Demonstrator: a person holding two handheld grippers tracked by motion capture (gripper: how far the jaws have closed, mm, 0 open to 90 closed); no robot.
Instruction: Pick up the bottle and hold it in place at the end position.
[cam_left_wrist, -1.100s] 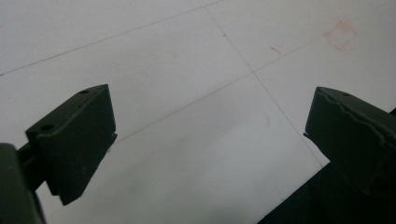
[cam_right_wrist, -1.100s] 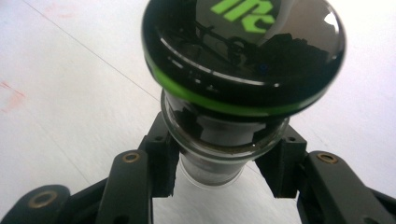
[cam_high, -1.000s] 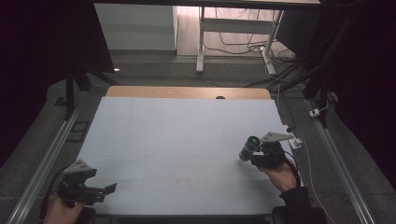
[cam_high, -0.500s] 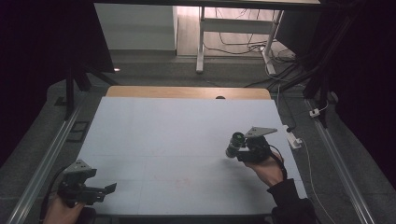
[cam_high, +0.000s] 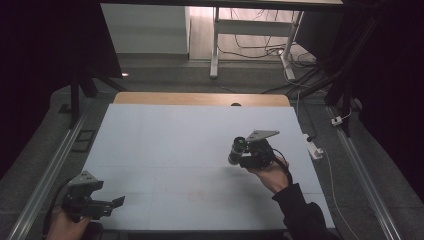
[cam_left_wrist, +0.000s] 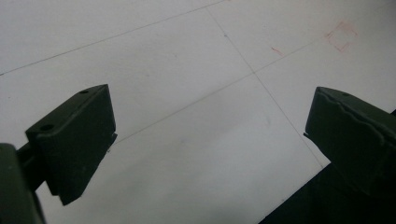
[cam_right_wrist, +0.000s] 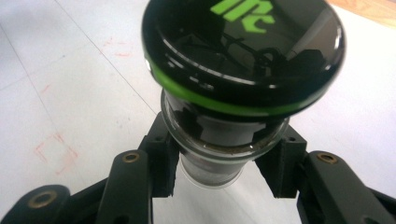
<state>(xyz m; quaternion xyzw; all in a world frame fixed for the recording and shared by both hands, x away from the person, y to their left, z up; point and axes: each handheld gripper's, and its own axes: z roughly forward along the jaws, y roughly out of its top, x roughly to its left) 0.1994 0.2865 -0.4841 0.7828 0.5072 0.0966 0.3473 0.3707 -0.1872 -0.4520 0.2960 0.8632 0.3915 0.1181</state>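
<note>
The desk carries a pale sheet with thin ruled lines and faint red marks toward the lower middle of the high view; a strip of bare wood shows along its far edge. Beyond it, in the upper part of the frame, lie a grey floor, a white frame leg and loose cables, with darkness to both sides. A metal rail runs down the left.

The right tongs, right of centre, grip a glass jar with a black, green-rimmed lid, pads pressed on its neck and held above the sheet. The left tongs, in the lower left corner, stand open with nothing between them.

Against the earlier frames, the right tongs and jar have shifted leftward from nearer the sheet's right edge; the left tongs have not moved.
</note>
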